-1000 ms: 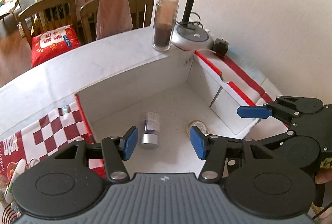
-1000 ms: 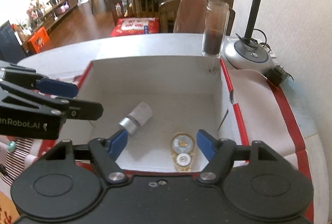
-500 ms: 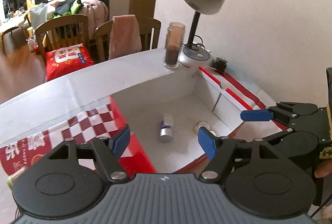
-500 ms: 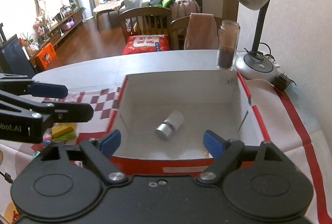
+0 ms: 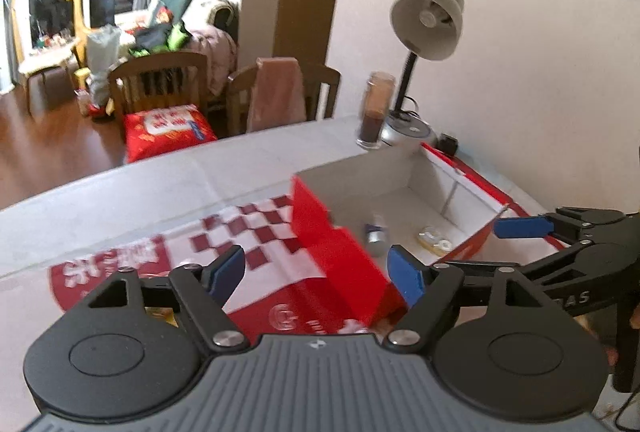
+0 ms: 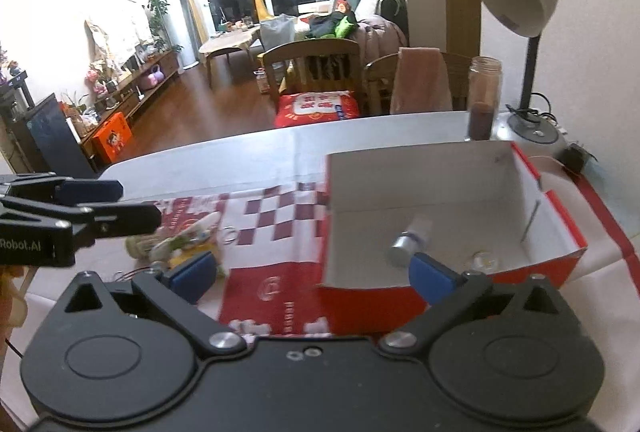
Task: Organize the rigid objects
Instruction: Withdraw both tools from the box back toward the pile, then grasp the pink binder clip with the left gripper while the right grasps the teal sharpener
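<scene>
Both the left gripper (image 5: 316,272) and the right gripper (image 6: 314,274) hang spread and empty, held back from the red cardboard box (image 6: 532,274), probably to seek the next item. Inside lie a small silver-capped bottle (image 6: 408,242) and what may be a correction-tape dispenser (image 5: 434,237). Both grippers have pulled back and left, revealing small clutter (image 6: 176,246) on the checked cloth (image 6: 280,214).

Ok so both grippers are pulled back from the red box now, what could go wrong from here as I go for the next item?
Two risks stand out. The tall glass jar stands just behind the red box, beside the lamp, so nudging the box backward could tip it. The left gripper and right gripper are both open and close together, and the loose items lie on the cloth between them, so reaching in could make the grippers collide.
</scene>
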